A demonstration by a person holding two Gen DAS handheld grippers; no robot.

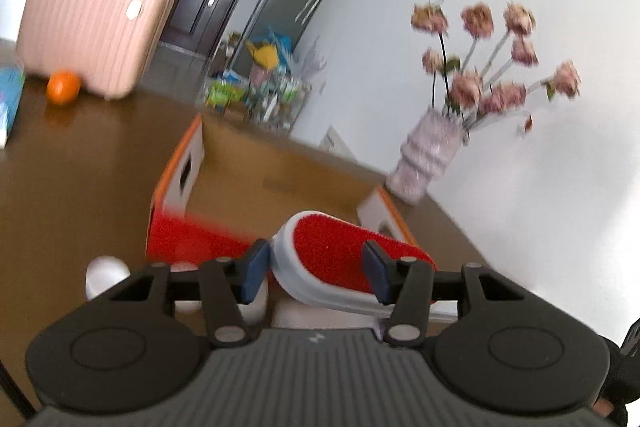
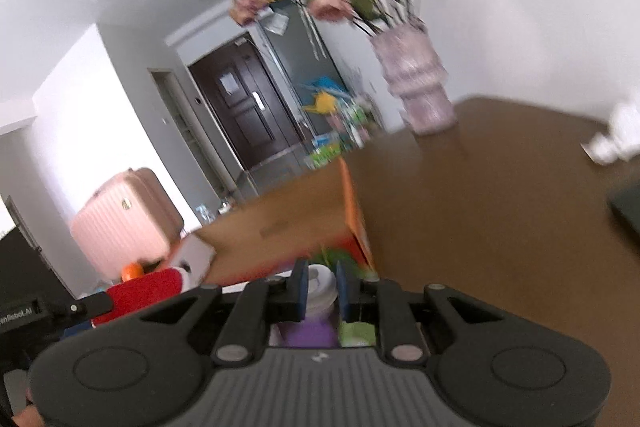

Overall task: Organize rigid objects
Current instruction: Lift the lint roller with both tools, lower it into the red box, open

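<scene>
on the left edge of the right wrist view, white lettering on a black device (image 2: 24, 315) reads "nrobot.ai", its start cut off by the frame; no other writing is legible in either blurred view. in the left wrist view, a pink ribbed suitcase (image 1: 92, 27) stands at far left on the brown surface (image 1: 80, 163) with an orange (image 1: 63, 87) just beside its base. at centre, an open cardboard box (image 1: 180, 171) with orange-edged flaps and a red front sits ahead of the left gripper (image 1: 316, 267). the gripper's blue-padded fingers (image 1: 254, 269) grasp a lint brush (image 1: 332, 259), red pile set in a white-grey body; it lies slantwise between the pads, its rounded end reaching forward and left over the box's near edge, its other end running back to the right behind the right-hand pad. a pale ribbed vase (image 1: 428, 155) of dusty-pink flowers stands at right against the white wall.

in the right wrist view, the same brush (image 2: 140, 293) shows at lower left. at centre, the right gripper (image 2: 320, 291) has its fingers (image 2: 299, 291) clenched on the white cap of a purple-bodied bottle (image 2: 318, 291), the cap between the pads and the purple body below them, above the box's (image 2: 356, 215) interior. a dark flat object (image 2: 628, 203) lies at far right.
</scene>
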